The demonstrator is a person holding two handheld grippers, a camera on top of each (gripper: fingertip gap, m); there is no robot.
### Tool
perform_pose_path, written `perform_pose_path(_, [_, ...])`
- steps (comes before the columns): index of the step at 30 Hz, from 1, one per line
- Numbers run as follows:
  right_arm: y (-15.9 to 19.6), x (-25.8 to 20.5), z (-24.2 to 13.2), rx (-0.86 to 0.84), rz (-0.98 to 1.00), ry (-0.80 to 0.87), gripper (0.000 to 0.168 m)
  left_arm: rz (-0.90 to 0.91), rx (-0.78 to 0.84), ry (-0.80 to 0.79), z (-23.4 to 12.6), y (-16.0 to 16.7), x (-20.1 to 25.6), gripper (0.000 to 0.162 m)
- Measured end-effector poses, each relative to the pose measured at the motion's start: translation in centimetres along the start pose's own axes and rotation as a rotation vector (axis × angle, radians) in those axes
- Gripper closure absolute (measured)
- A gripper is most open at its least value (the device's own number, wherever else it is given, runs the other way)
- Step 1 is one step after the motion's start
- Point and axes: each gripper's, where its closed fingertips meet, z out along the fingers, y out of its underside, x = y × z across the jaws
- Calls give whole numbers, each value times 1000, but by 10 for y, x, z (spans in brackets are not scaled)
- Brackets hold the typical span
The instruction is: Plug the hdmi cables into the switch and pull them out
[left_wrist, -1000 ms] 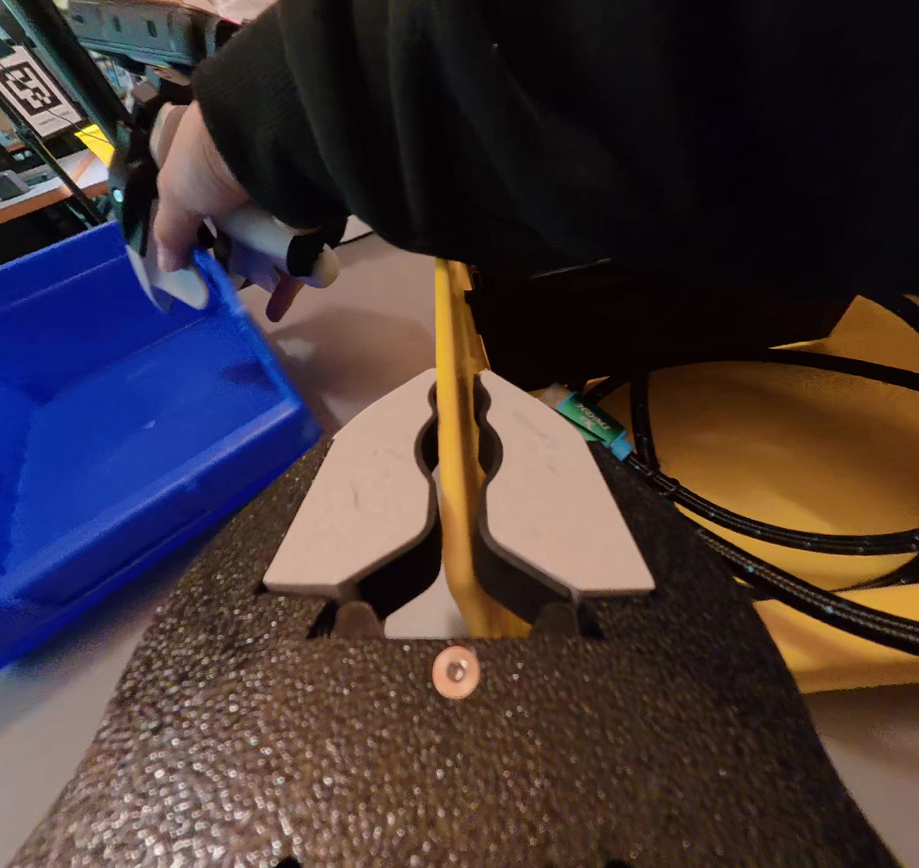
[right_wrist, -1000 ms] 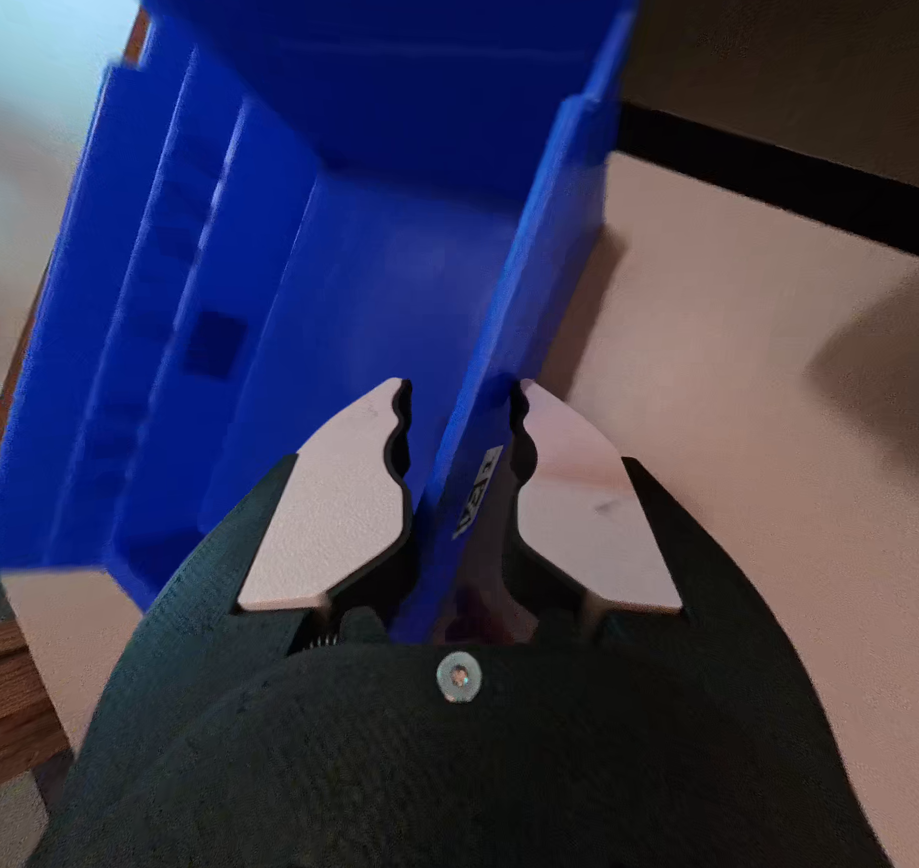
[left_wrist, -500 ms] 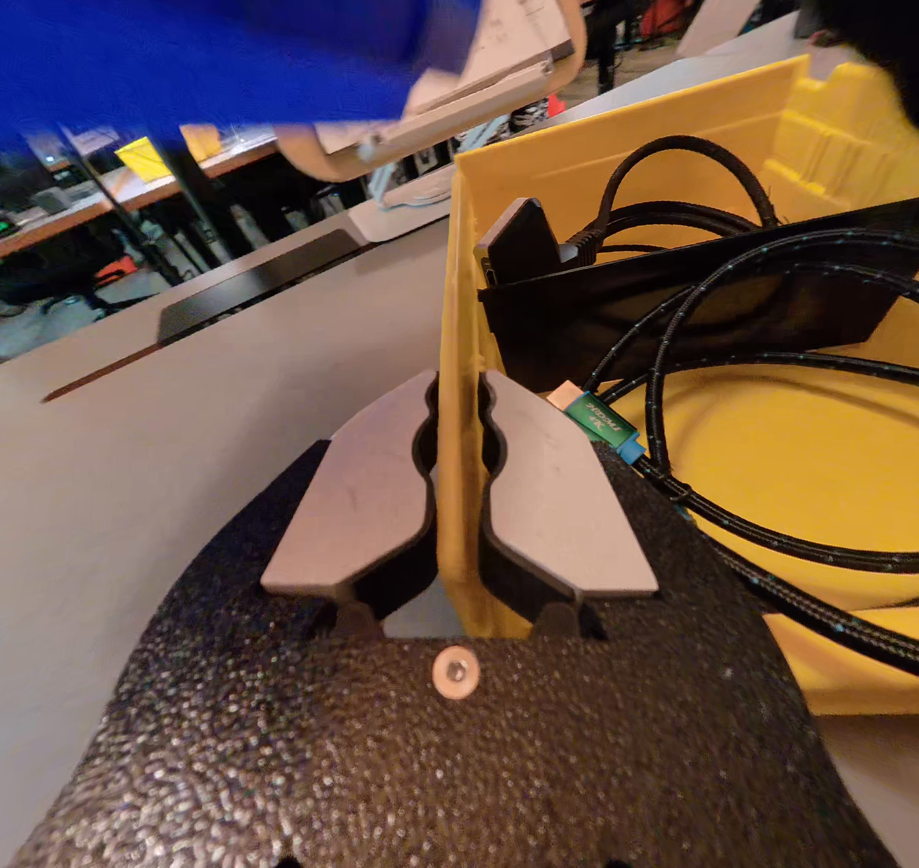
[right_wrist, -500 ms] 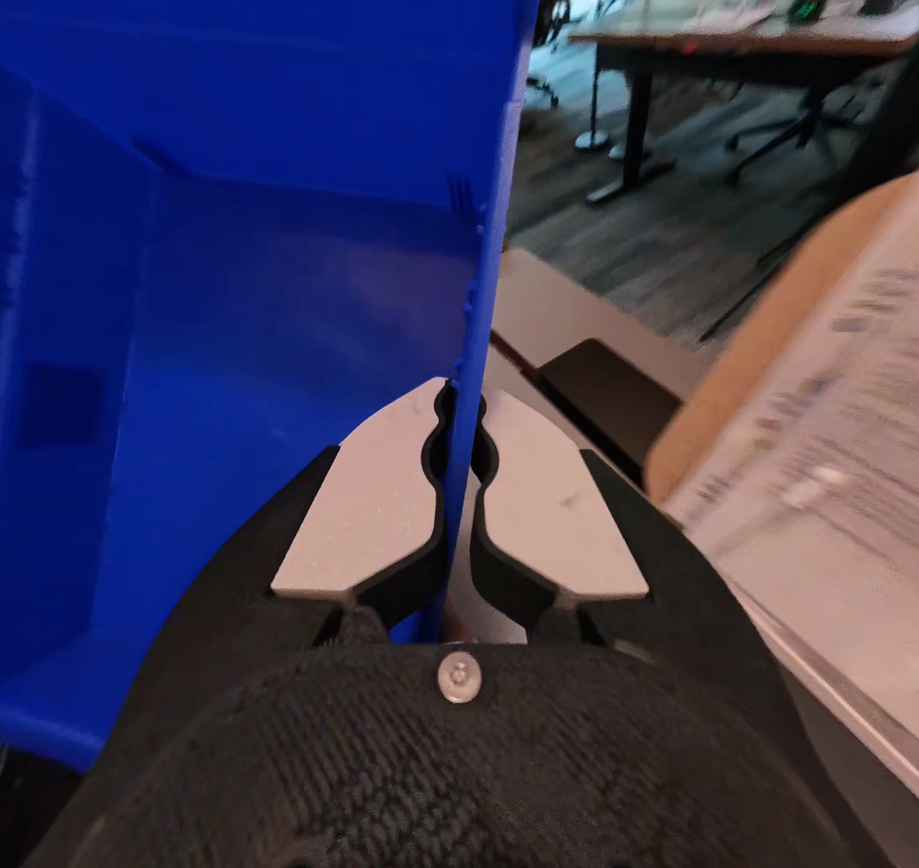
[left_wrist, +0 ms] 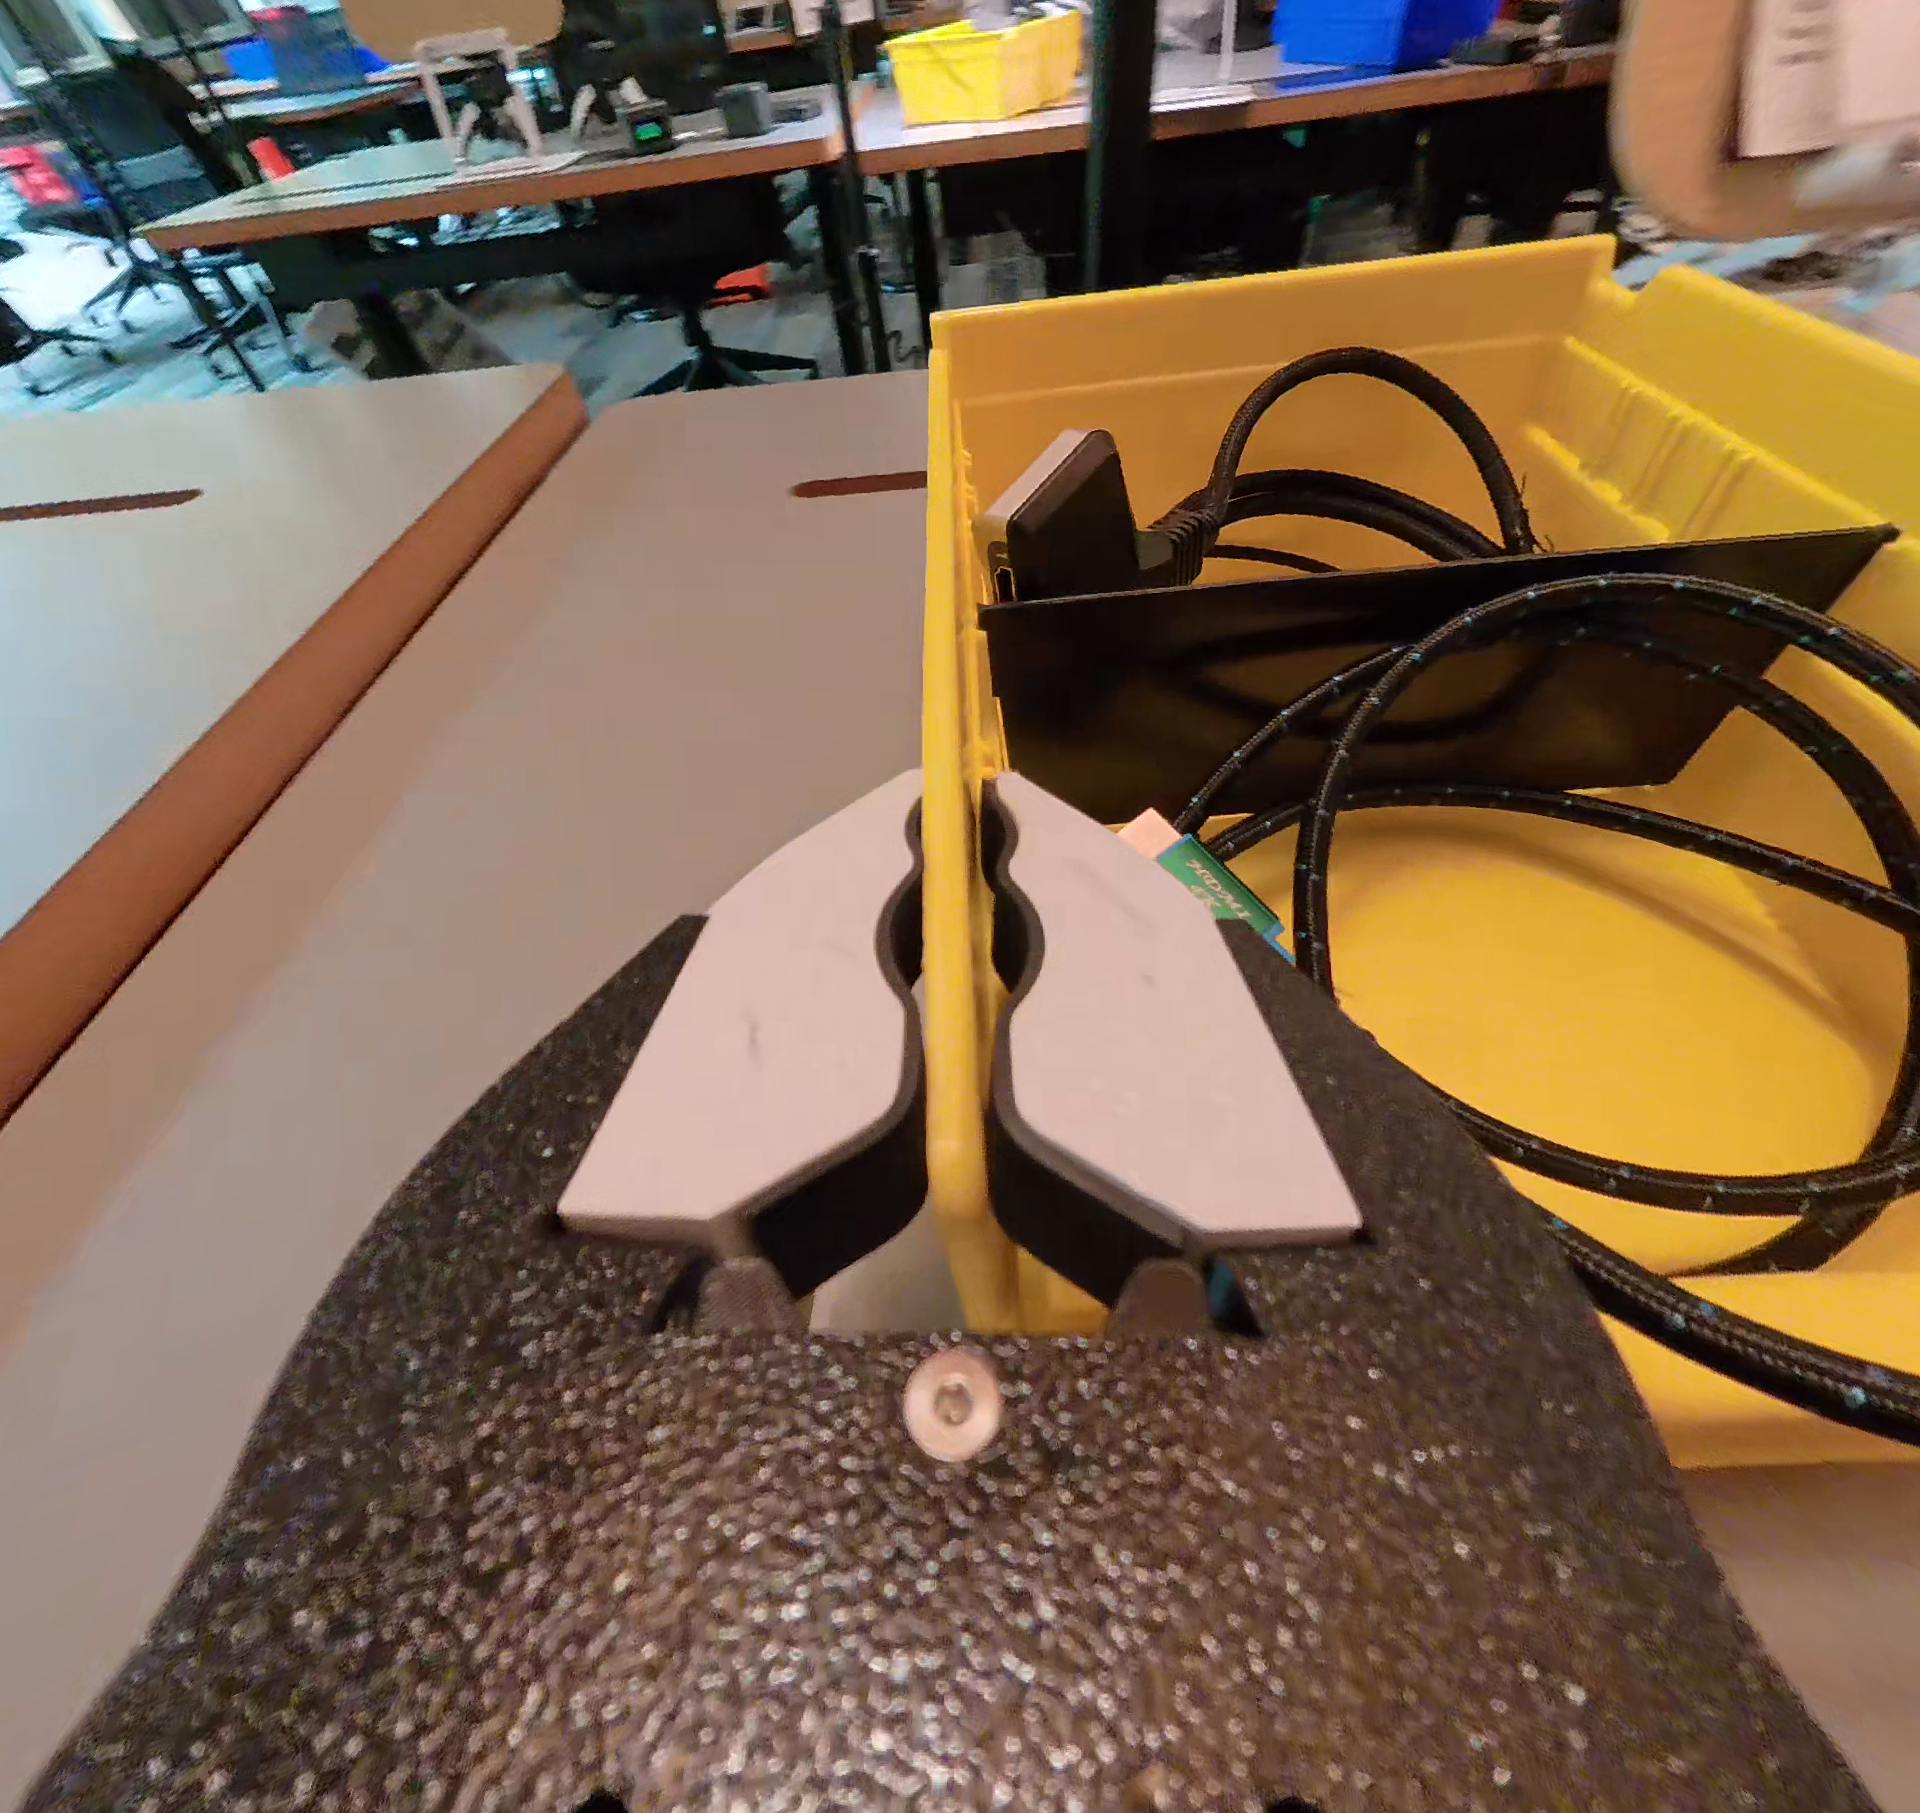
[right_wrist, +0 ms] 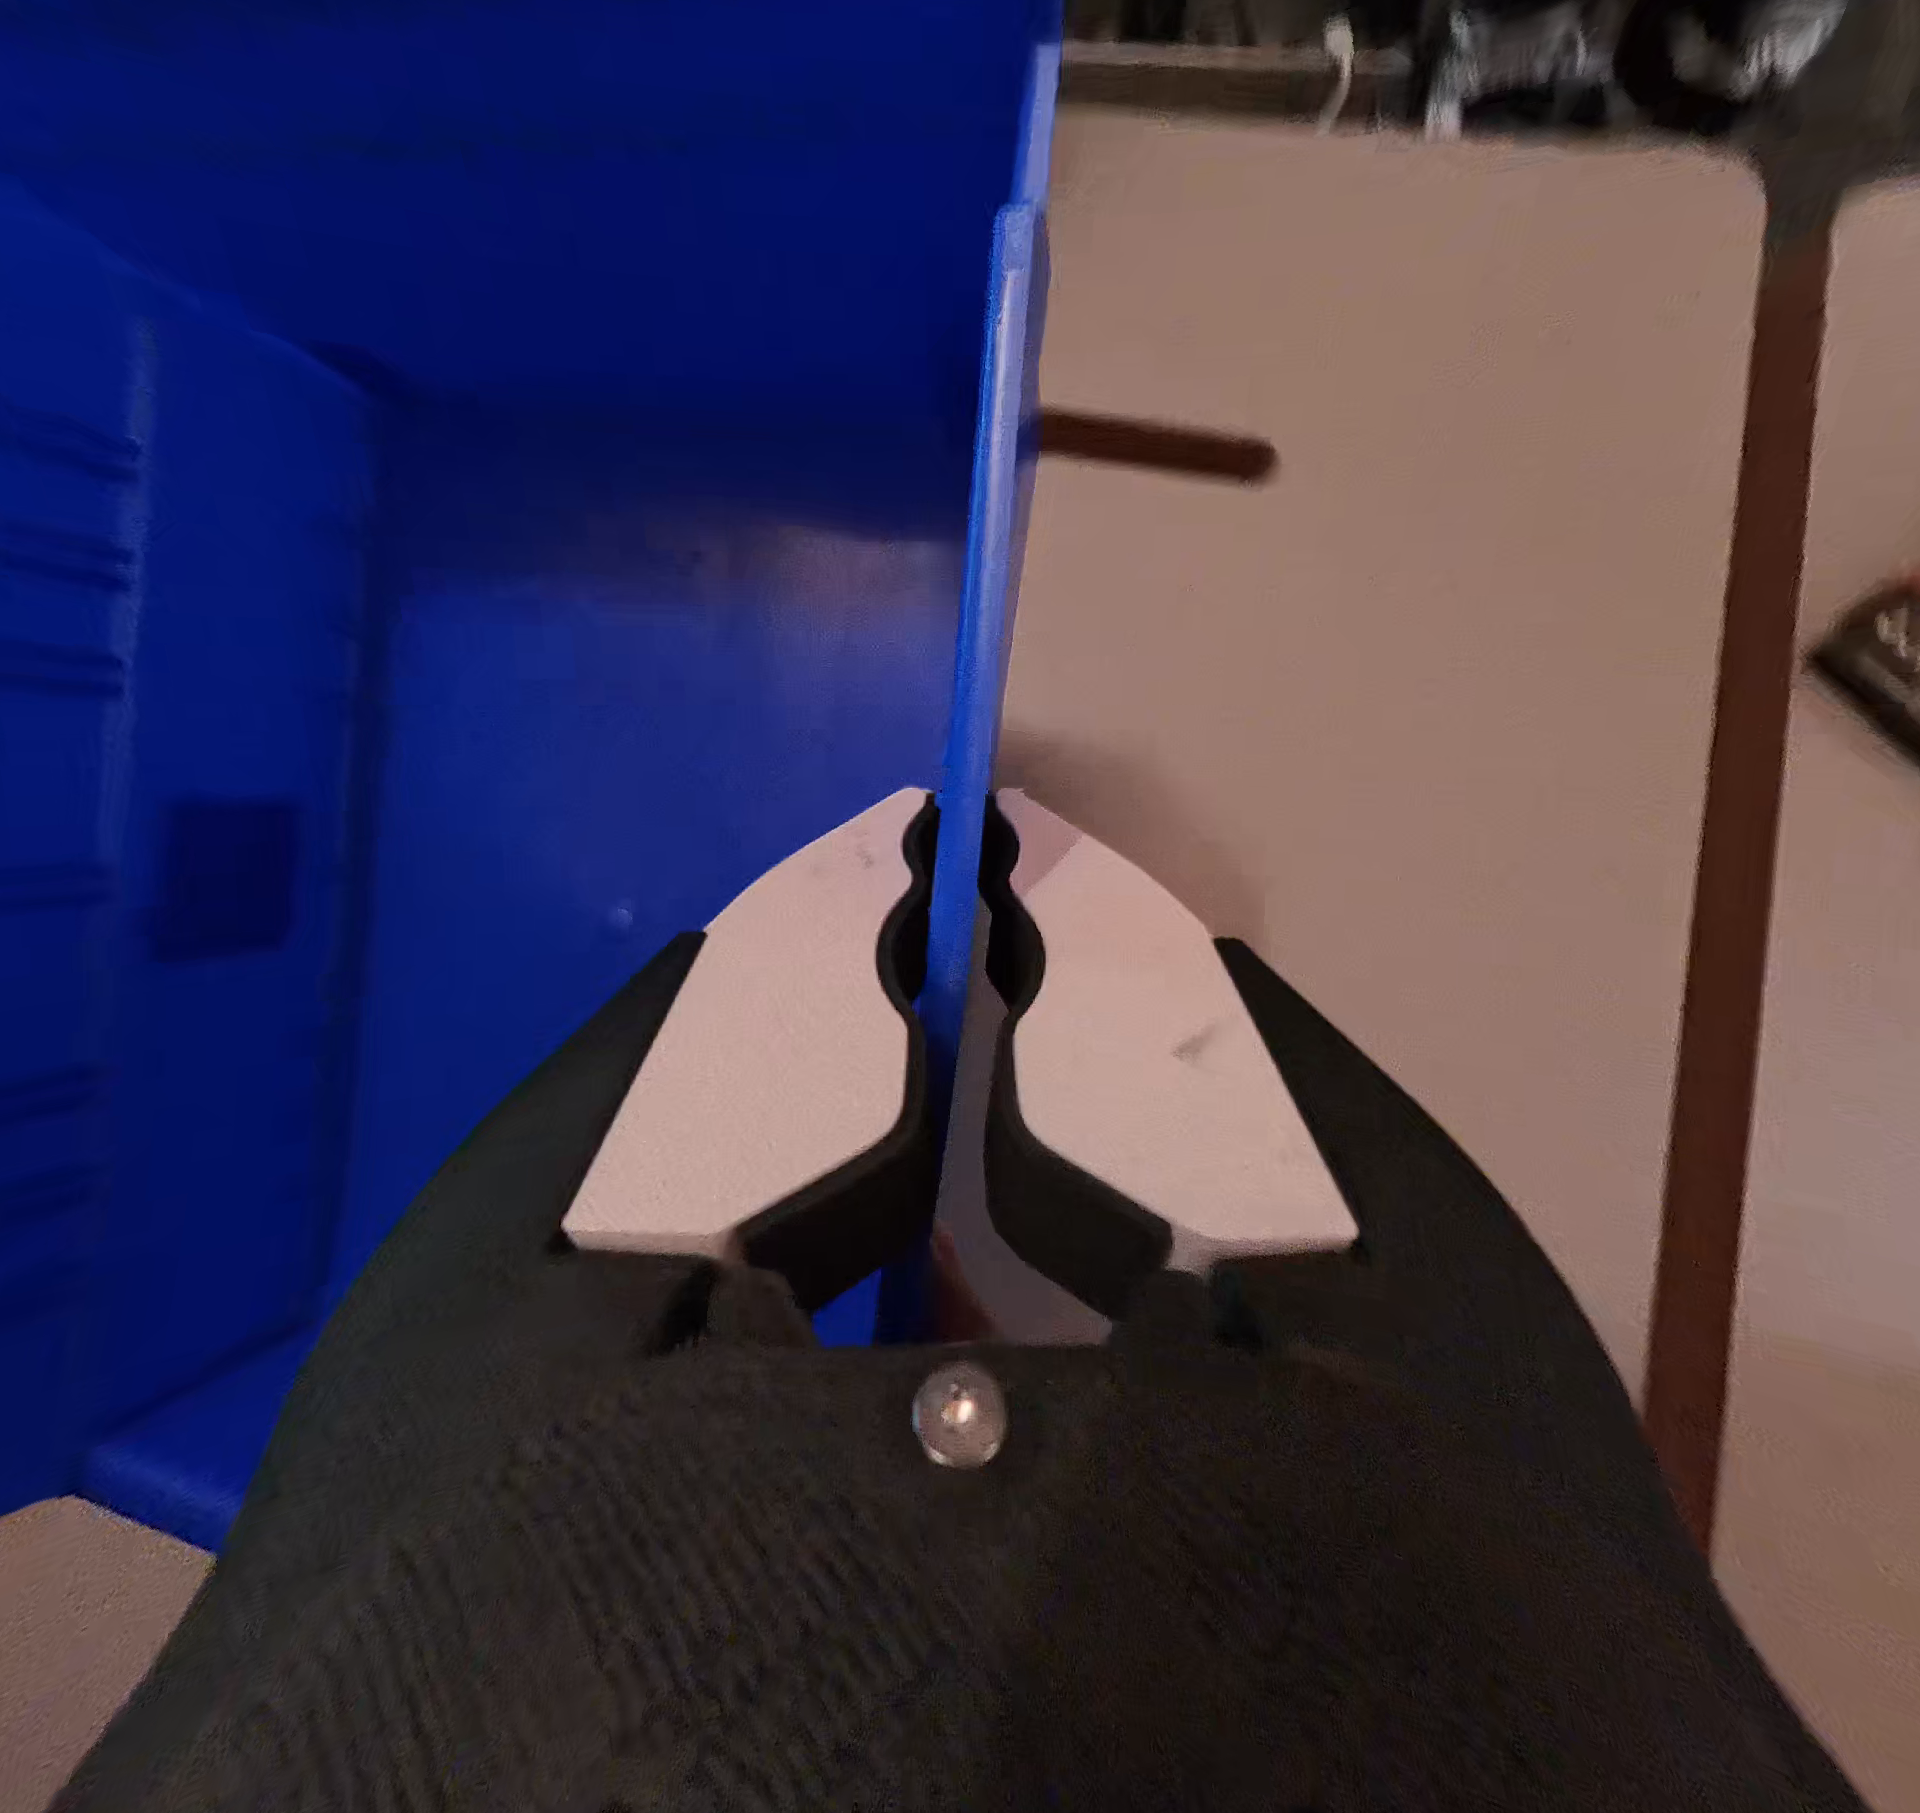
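My left claw (left_wrist: 951,828) is level and points forward, its two grey fingers (left_wrist: 769,1025) nearly together and pinching a thin upright yellow wall (left_wrist: 948,620) between their wavy inner edges. My right claw (right_wrist: 961,818) is likewise closed, its pale fingers (right_wrist: 1122,1046) clamped on either side of a thin upright blue wall (right_wrist: 987,516), with the tips just past the wall's near edge.

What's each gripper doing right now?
Left gripper: closed on the yellow bin side wall.
Right gripper: closed on the blue bin side wall.
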Motion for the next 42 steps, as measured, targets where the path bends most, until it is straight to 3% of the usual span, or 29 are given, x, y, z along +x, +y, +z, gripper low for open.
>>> perform_pose_path(6, [38, 55, 26, -89, 148, -27, 160, -39, -13, -100, 39, -7, -29, 156])
perform_pose_path(12, [38, 66, 76, -171, 237, -62, 153, -108, -29, -37, 67, -12, -38, 158])
perform_pose_path(14, [23, 64, 86, -131, 249, -90, 148, -109, -36, -18, 71, -12, -41, 158])
perform_pose_path(18, [13, 68, 94, -132, 149, -4, 150, -140, -65, 12, 73, -12, -42, 158])
perform_pose_path(19, [11, 68, 91, -139, 105, 26, 143, -150, -83, 16, 73, -12, -42, 158])
perform_pose_path(21, [1, 79, 73, -105, 21, 162, 99, -139, -147, 6, 71, -11, -42, 155])
perform_pose_path(22, [-6, 83, 58, -86, -18, 230, 88, -105, -176, 5, 69, -13, -42, 150])
perform_pose_path(24, [-20, 83, 22, -24, -73, 349, 88, -20, -192, -4, 62, -24, -43, 139])
perform_pose_path(26, [-34, 59, -12, 101, -105, 362, 85, 50, -179, 22, 54, -42, -39, 128])
perform_pose_path(29, [-36, -21, -38, 282, -212, 163, 81, 91, -175, 96, 43, -68, -28, 118])
perform_pose_path(32, [-17, -113, -41, 365, -327, -58, 83, 162, -248, 184, 42, -81, -15, 114])
perform_pose_path(37, [66, -250, -21, 288, -444, -461, 92, 412, -398, 275, 58, -87, 0, 113])
perform_pose_path(42, [135, -288, -10, 179, -555, -538, 95, 502, -598, 393, 80, -80, 10, 118])
